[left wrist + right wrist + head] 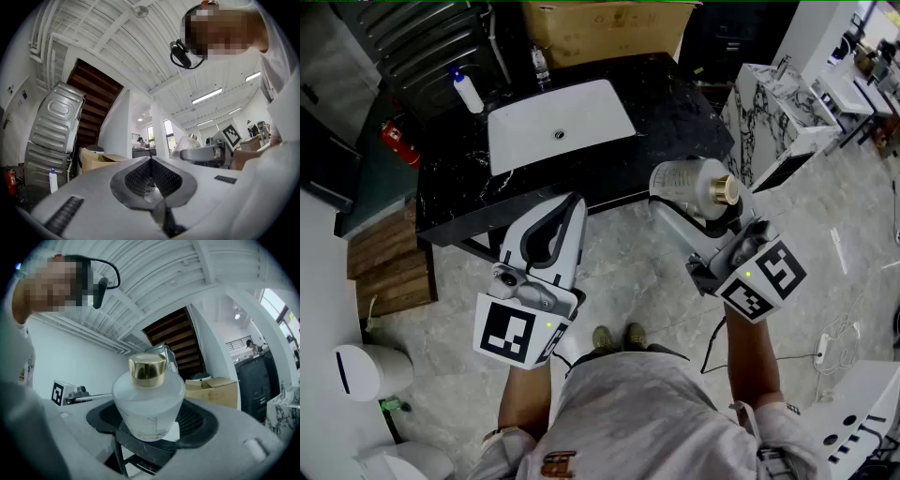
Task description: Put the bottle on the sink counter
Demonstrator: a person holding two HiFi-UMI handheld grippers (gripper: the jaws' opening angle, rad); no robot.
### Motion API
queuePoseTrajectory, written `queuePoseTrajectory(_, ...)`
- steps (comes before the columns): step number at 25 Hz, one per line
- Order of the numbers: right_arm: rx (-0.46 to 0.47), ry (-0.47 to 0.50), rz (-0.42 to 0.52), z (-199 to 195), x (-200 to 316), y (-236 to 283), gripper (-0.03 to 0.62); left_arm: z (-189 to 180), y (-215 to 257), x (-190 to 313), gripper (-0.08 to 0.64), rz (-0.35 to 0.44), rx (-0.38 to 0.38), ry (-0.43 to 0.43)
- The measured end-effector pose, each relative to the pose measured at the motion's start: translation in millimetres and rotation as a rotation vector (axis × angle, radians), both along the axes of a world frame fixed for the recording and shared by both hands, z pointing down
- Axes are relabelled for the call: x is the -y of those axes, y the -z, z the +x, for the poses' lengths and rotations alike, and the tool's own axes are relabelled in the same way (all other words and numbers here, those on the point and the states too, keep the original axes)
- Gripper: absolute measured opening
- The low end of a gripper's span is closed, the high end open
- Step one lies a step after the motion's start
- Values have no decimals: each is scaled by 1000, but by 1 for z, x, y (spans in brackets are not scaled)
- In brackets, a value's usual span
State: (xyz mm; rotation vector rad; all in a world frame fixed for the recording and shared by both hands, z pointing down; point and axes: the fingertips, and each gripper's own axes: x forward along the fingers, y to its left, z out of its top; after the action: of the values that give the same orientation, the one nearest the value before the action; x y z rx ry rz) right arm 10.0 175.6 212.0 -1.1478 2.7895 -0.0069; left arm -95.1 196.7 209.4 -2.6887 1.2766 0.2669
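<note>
A frosted glass bottle [692, 186] with a gold cap lies tilted in my right gripper [694, 214], held in the air over the floor, short of the black sink counter [675, 117]. In the right gripper view the bottle [147, 390] fills the gap of the right gripper [152, 417], and both pads press on its sides. My left gripper [567, 214] hovers near the counter's front edge, shut and empty. Its jaws meet in the left gripper view [151, 163].
A white basin [558, 131] is set in the counter. At the back stand a white pump bottle [469, 94] and a small bottle [540, 64]. A cardboard box [605, 28] lies behind, a marble-patterned vanity [769, 117] to the right, and wooden planks [389, 267] to the left.
</note>
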Motion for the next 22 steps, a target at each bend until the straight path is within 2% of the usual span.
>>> queuePoseTrajectory(11,7,-5,-10,12,3,1,328,11,-4,5,0,-16,-2,-3)
queuePoseTrajectory(22,0,27,16,46,13,2,328,46,-4,21,0,-19,23,39)
